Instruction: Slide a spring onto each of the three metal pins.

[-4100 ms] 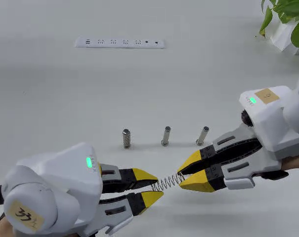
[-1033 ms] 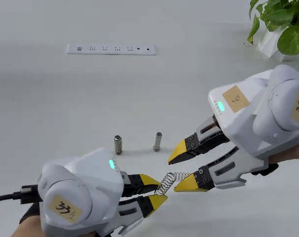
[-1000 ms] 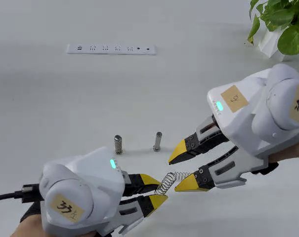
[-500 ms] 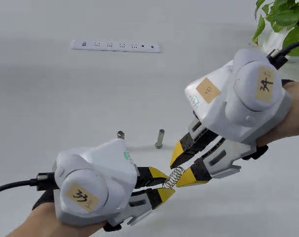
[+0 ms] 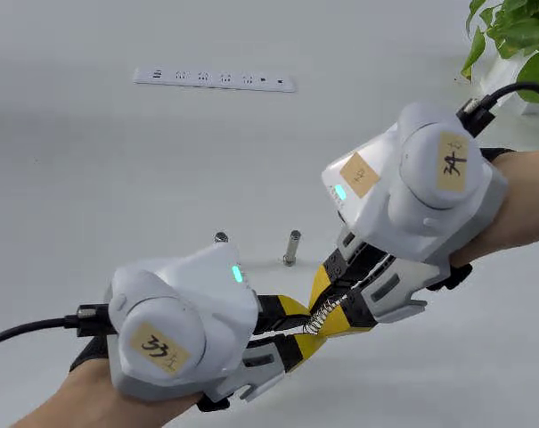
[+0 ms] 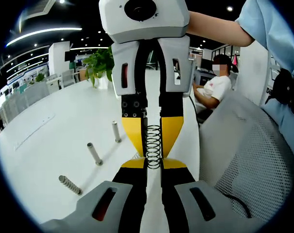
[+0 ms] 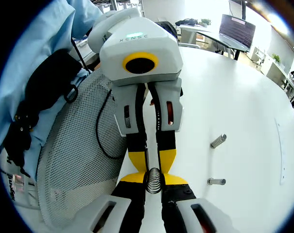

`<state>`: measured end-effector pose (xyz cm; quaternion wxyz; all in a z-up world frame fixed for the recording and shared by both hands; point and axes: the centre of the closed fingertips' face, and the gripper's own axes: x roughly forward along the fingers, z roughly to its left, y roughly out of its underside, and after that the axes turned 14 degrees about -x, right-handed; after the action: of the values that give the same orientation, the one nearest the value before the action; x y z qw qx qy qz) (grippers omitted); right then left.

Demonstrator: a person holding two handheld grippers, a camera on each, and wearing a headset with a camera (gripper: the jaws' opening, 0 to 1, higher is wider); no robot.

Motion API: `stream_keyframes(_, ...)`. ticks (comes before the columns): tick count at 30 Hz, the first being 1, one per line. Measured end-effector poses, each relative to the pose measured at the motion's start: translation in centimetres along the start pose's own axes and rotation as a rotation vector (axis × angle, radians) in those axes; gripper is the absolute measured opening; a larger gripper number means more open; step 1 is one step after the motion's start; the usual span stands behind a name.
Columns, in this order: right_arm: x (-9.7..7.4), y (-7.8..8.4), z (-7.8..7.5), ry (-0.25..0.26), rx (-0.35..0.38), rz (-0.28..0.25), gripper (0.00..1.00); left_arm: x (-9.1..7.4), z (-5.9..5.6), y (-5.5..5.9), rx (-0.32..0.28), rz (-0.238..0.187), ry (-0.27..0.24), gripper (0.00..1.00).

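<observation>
— Where is the spring right now?
— Off the surface (image 5: pixel 118 196), held in the air between the two claws. The left claw (image 6: pixel 153 164) pinches one end of the spring (image 6: pixel 153 143). The right claw (image 7: pixel 154 180) meets it nose to nose and pinches the other end.
— So neither claw is spread?
— No. On each one the jaws are drawn in until only the coil sits between them. The yellow tips of one claw nearly touch the yellow tips of the other. In the head view the spring lies slantwise from one pair of tips to the other.
— And the pins?
— Three of them stand in a row on the surface, beyond the claws. In the left gripper view the nearest pin (image 6: pixel 62 180) carries a fitted spring (image 7: pixel 217 141) around its shaft. The middle pin (image 6: pixel 94 153) and the far pin (image 6: pixel 116 131) are bare. In the head view the middle pin stands just beyond the right claw, and the top of the nearest pin peeks over the left claw's white housing.
— Anything else around?
— A white power strip (image 5: pixel 216 78) lies well back on the surface, and a leafy plant (image 5: pixel 510 36) sits at the far right corner. A black cable (image 5: pixel 28 334) trails from the left claw. A mesh chair back (image 6: pixel 244 145) shows beside the surface in the left gripper view
</observation>
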<state>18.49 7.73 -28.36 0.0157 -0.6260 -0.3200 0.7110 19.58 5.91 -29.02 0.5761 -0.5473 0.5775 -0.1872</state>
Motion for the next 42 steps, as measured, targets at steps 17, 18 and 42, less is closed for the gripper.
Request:
stream_keyframes(17, -0.2, 0.0, -0.1, 0.003, 0.007, 0.009, 0.07, 0.1, 0.0, -0.1, -0.018, -0.019, 0.001, 0.06)
stream_keyframes(18, -0.2, 0.0, 0.0, 0.001, 0.007, 0.01, 0.07, 0.1, 0.0, -0.1, -0.016, -0.019, 0.001, 0.06)
stream_keyframes(42, 0.1, 0.5, -0.4, 0.002, 0.004, 0.019, 0.07, -1.3, 1.7, 0.9, -0.08, -0.045, -0.075, 0.18)
